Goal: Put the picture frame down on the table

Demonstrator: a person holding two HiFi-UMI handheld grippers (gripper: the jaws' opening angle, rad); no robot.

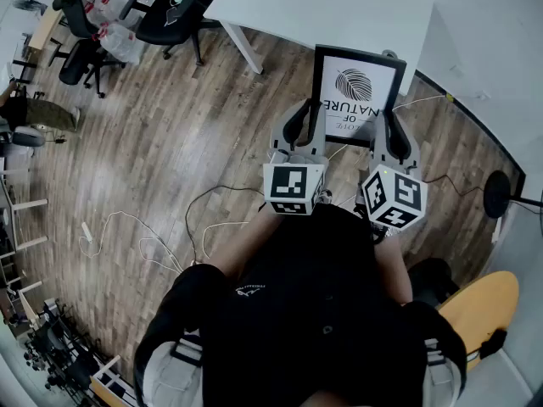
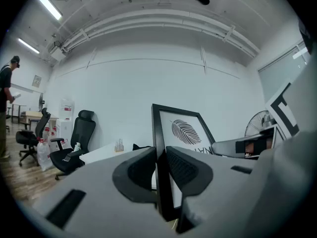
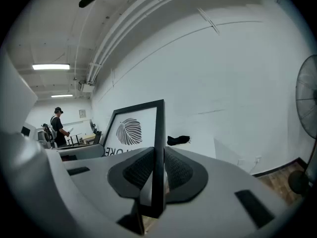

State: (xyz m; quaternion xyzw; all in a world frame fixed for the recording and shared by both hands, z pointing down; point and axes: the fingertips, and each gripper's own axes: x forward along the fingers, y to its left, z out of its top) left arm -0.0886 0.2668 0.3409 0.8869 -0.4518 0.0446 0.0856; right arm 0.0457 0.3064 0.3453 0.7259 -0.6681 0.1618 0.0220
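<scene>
While held in air over wood floor (image 1: 170,142), just short of white table (image 1: 297,7), picture frame (image 1: 356,91) is stood upright, long axis vertical, leaf print turned toward holder. Left edge is clamped by left gripper (image 1: 307,127), jaws narrowed onto black border. Right edge is clamped likewise by right gripper (image 1: 392,140). Pad contact is shown only in gripper views. Floor cables (image 1: 212,219) and marker cubes (image 1: 294,189) are shown only in head view.

Two black wheeled office chairs (image 1: 174,11) stand far left on the brown wood-plank floor (image 1: 170,134). Thin white cables (image 1: 144,240) loop across the floor. Black round pedestal fan (image 1: 497,195) at right. Person in a dark top (image 3: 58,128) stands far back.
</scene>
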